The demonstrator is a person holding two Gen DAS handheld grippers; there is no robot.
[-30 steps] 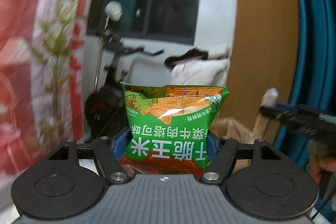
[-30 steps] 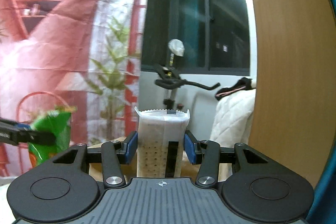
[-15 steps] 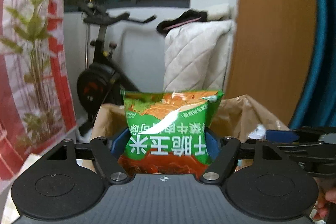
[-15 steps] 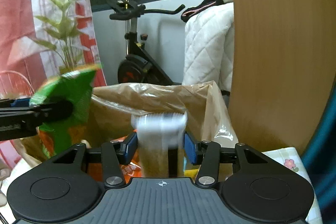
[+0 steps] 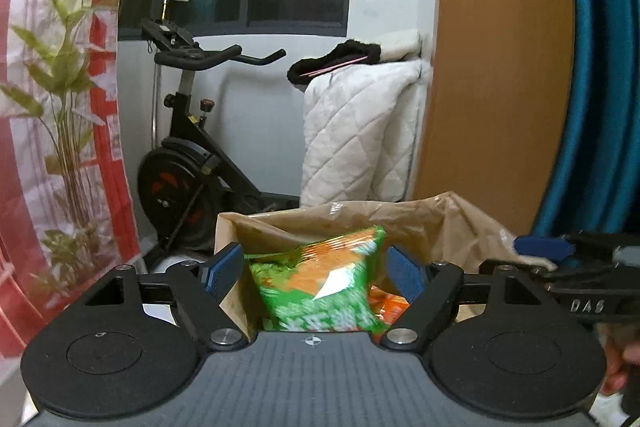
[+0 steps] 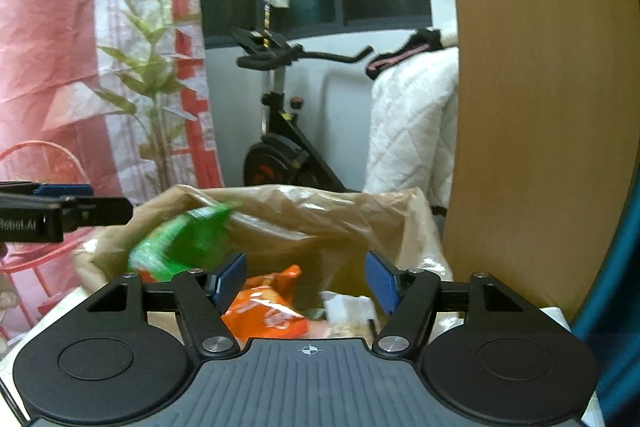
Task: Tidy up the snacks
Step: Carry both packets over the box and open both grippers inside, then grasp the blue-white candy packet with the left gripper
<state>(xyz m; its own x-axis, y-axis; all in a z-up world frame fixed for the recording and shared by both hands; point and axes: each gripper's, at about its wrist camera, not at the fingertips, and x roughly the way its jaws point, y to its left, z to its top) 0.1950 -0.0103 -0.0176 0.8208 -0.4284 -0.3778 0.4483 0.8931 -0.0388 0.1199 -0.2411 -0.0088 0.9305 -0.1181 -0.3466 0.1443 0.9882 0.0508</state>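
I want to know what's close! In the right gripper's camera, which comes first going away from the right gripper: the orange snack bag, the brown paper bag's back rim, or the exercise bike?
1. Orange snack bag, just below the right gripper.
2. Brown paper bag, back rim behind.
3. Exercise bike, far back by the window.

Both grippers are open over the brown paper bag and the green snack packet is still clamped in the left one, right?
Not quite. The left gripper is open, and the blurred green snack packet sits loose between its fingers, touching neither, over the brown paper bag. The left wrist view shows it. The right gripper is open too.
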